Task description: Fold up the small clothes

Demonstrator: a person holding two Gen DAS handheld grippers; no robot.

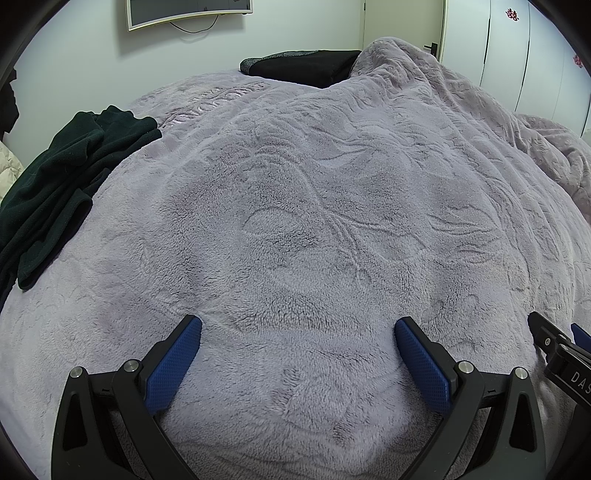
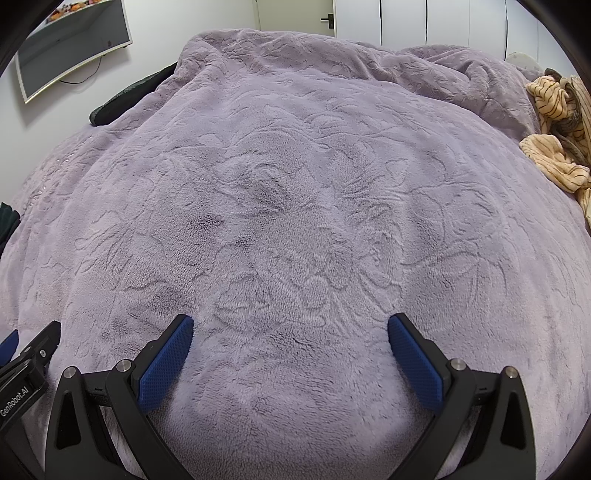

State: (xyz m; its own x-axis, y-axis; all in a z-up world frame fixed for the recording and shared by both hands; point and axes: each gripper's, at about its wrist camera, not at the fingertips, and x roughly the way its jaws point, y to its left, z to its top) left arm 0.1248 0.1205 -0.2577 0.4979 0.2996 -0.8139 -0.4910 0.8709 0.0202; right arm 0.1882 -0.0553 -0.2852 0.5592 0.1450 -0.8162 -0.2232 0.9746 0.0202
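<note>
1. Dark green garment [image 1: 55,177]: crumpled heap on the bed, far left of and ahead of the left gripper [image 1: 297,328], well apart from it. Not held. Only a dark sliver of it shows at the left edge of the right wrist view.
2. Striped orange garment [image 2: 557,140]: bunched at the far right of the bed, ahead and right of the right gripper [image 2: 290,326], well apart. Not held.
3. Left gripper: released, jaws spread wide, nothing between the blue pads [image 1: 173,363]. It hangs over bare blanket.
4. Right gripper: likewise released, jaws wide, pads [image 2: 415,360] empty. Its edge shows at the lower right of the left wrist view, so the two sit side by side, close.
5. Lilac fleece blanket [image 1: 314,206]: embossed leaf pattern, covers the bed; rumpled into a ridge at the far right.
6. Black cushion [image 1: 303,66]: far ahead of the left gripper, partly under the blanket's edge.
7. Wall screen [image 1: 188,11]: above the bed's far side, cable hanging below it.
8. White wardrobe doors [image 1: 517,48]: far right.
</note>
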